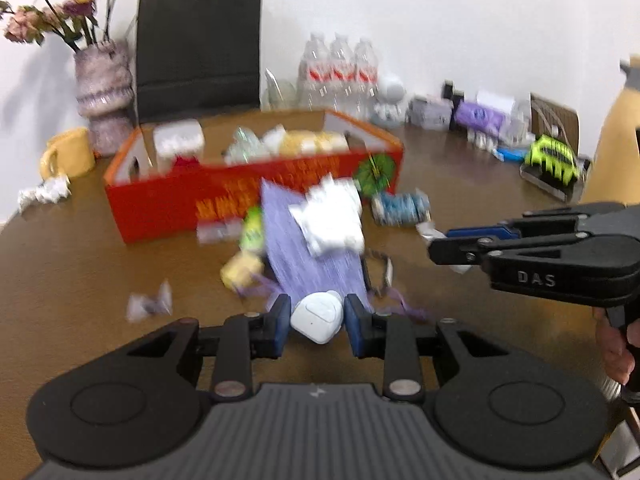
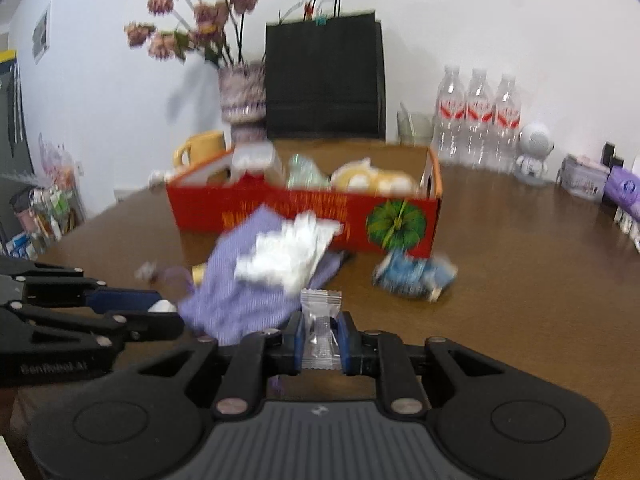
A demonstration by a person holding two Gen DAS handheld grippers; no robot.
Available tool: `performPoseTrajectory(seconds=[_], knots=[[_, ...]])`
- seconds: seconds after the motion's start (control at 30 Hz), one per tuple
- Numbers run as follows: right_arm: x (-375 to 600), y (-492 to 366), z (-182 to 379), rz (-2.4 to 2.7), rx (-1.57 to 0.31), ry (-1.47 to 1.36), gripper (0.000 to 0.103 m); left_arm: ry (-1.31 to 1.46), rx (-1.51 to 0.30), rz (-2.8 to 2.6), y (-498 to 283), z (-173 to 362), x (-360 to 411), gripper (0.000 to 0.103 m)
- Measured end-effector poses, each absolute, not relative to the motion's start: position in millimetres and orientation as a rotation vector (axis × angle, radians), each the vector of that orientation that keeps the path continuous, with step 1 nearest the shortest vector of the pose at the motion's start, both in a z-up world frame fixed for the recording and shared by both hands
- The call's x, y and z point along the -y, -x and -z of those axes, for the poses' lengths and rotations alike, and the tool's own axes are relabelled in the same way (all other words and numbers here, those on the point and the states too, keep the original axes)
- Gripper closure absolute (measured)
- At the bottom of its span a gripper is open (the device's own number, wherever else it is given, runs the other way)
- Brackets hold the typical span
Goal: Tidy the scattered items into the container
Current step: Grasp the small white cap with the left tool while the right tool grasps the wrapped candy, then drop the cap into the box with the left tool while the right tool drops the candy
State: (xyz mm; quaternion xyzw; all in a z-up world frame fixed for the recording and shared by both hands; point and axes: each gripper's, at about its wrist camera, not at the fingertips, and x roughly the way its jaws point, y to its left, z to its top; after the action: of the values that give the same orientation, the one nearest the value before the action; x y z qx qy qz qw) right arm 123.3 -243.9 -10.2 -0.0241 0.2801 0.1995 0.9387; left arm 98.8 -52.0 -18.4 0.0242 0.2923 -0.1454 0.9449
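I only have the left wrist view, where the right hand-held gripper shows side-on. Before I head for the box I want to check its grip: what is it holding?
Observer: The right hand-held gripper is shut on a clear-wrapped candy, pinched at its middle between the blue pads.
Operator: Straight or skewed?
Observer: Upright. Its crimped top end stands above the pads.
Operator: And my own catch, seen from the side?
Observer: Only the rounded end of the white case shows past the tips of the left hand-held gripper.
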Motion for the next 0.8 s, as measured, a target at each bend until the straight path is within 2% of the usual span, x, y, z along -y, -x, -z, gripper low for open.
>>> performPoseTrajectory(seconds=[0.23,0.37,0.6,0.8], knots=[[238.9,-166.9,-35.6,-0.380,-0.456,0.020,0.087,0.032,-0.471,0.211,-154.2,-35.8,20.9,0.073],[224.6,-213.7,-49.9,-0.370,-0.451,0.000,0.087,0.079,-0.455,0.159,-203.8,-50.4,9.1,0.073],[192.8,-298.0,-29.6,-0.289,-0.576,-0.004,0.087,0.160,-0.520,0.117,-274.6,-33.6,-4.9,0.073],[186.7,-328.6,7.3,-0.271,-0.715,0.015,0.087,0.141,-0.622,0.099,-305.8,-2.1,-4.1,0.073]])
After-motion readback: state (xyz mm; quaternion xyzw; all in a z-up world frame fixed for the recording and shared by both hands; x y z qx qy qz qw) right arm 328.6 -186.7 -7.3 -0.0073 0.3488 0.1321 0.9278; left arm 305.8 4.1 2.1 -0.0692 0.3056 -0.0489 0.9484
